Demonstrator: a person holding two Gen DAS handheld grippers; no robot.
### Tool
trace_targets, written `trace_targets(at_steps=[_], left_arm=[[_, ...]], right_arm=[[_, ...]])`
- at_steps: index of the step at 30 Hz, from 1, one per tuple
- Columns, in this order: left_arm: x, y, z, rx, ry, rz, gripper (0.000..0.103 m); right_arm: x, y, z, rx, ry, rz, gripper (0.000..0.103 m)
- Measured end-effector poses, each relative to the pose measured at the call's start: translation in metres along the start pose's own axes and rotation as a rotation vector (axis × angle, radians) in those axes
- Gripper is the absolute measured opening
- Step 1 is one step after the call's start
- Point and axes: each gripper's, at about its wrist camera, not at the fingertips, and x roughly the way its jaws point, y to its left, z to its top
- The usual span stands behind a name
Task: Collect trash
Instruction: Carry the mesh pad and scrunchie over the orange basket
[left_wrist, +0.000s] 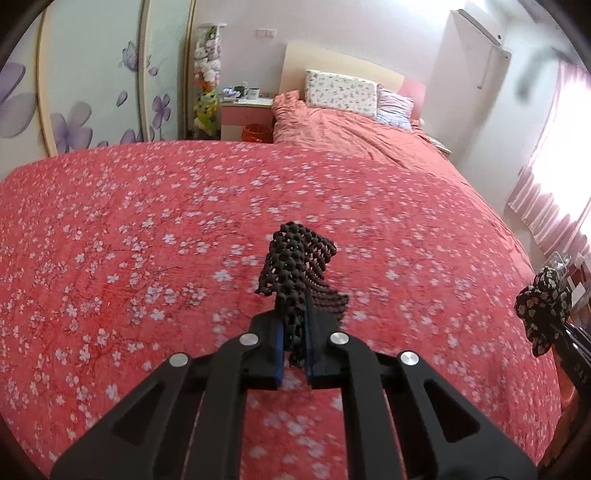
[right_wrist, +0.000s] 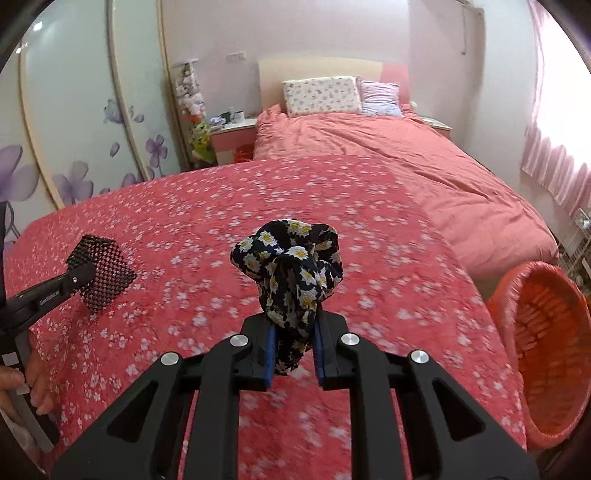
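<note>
My left gripper (left_wrist: 294, 350) is shut on a piece of black mesh netting (left_wrist: 301, 264), which stands up from the blue pads above the red floral bedspread (left_wrist: 147, 229). In the right wrist view the same black mesh netting (right_wrist: 100, 272) shows at the far left, pinched in the left gripper (right_wrist: 79, 277). My right gripper (right_wrist: 293, 354) is shut on a crumpled black cloth with white and yellow daisies (right_wrist: 291, 266), held above the bedspread. That floral cloth (left_wrist: 543, 306) also appears at the right edge of the left wrist view.
An orange mesh basket (right_wrist: 546, 332) stands on the floor by the bed's right side. A pink duvet (right_wrist: 388, 147) and two pillows (right_wrist: 321, 95) lie at the far end. A nightstand (left_wrist: 247, 110) and sliding wardrobe doors (left_wrist: 92, 92) stand at the left. A hand (right_wrist: 26, 384) holds the left gripper's handle.
</note>
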Motion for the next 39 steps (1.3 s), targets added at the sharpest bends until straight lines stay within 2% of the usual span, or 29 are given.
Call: trace_targets(at_steps=[9,16,26,39], left_arm=[[-0.038,-0.056,0.000,0.079,-0.040,-0.028,0.009],[-0.061,-0.110,0.002,0.143,-0.067,-0.079,0.009],[-0.086,-0.197,-0.007,0.218,-0.068,-0.230,0.009],[-0.102,-0.314,-0.036,0.347,-0.052,-0.397,0.009]], right_arm=[[-0.031,-0.040,-0.004,0.096,-0.046,-0.019,0.016],[-0.065,-0.072,-0.010,0.149,-0.110,-0.039,0.016],[-0.102,-0.128,-0.023,0.243,-0.161,-0.095,0.016],[-0.128,-0.190,-0.045,0.348,-0.205,-0.197,0.016]])
